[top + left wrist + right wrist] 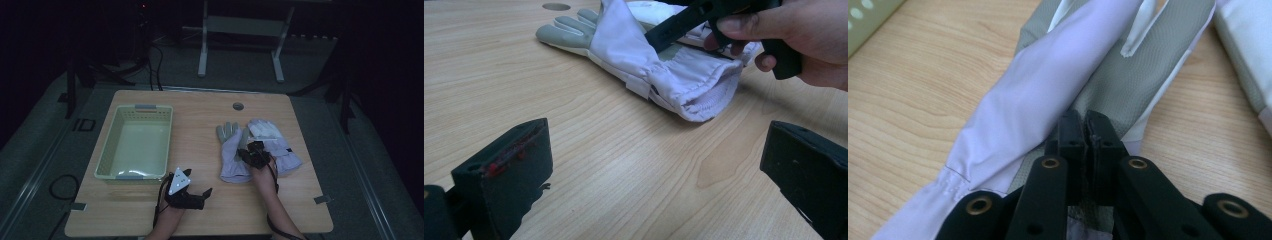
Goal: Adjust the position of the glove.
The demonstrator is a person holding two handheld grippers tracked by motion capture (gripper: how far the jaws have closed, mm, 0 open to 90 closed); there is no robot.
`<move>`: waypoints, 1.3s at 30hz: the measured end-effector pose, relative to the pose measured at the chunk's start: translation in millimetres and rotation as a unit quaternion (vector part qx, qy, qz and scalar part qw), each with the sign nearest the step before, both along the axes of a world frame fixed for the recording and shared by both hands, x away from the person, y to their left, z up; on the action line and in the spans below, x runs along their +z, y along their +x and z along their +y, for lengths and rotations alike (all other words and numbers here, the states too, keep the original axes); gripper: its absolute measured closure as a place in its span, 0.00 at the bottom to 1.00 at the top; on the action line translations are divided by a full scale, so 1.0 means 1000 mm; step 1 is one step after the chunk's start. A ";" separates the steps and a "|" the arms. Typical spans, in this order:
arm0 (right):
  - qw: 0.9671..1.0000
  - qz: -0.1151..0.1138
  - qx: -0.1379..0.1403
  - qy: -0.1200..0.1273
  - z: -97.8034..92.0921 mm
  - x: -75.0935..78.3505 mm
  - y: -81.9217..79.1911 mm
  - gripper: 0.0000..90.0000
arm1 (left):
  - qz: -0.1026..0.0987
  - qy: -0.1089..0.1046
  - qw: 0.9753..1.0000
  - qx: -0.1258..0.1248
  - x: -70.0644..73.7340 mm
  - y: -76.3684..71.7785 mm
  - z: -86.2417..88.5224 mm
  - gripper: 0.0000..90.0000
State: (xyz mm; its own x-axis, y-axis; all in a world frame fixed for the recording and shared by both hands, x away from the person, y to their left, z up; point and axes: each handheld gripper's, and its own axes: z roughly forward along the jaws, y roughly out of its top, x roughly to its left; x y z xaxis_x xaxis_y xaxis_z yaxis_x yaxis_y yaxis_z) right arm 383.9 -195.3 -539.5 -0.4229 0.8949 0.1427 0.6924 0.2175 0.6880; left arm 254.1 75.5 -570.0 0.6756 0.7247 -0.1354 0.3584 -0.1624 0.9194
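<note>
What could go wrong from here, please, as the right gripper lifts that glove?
The right gripper pinches only a thin fold of the near glove, so the fabric may slip free. The second glove lies against it and could drag along. The basket sits across the table past the open left gripper, so the dangling glove might snag.

We see a white glove with a grey palm lying flat on the table, fingers pointing away, a second glove just beside it.
</note>
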 end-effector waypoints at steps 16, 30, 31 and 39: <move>1.000 -0.016 0.006 -0.012 -0.011 0.012 0.001 0.60 | 0.001 -0.001 1.000 0.000 0.000 0.000 0.000 0.01; 0.998 -0.049 0.021 -0.027 -0.050 0.044 0.004 0.57 | 0.002 0.000 1.000 0.001 0.000 0.000 0.000 0.01; 0.998 -0.055 0.021 -0.029 -0.053 0.046 0.004 0.57 | 0.002 0.000 1.000 0.001 0.000 0.000 0.000 0.01; 0.994 -0.091 0.025 -0.061 -0.089 0.063 0.011 0.61 | 0.002 -0.001 1.000 0.002 0.000 0.000 0.000 0.01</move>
State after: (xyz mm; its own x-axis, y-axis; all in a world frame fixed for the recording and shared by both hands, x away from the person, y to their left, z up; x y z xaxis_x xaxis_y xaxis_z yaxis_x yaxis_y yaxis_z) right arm 394.9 -284.5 -476.9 -0.4760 0.8781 -0.0481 0.5454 0.3377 0.7671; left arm 254.3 75.5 -570.1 0.6724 0.7269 -0.1398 0.3623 -0.1585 0.9185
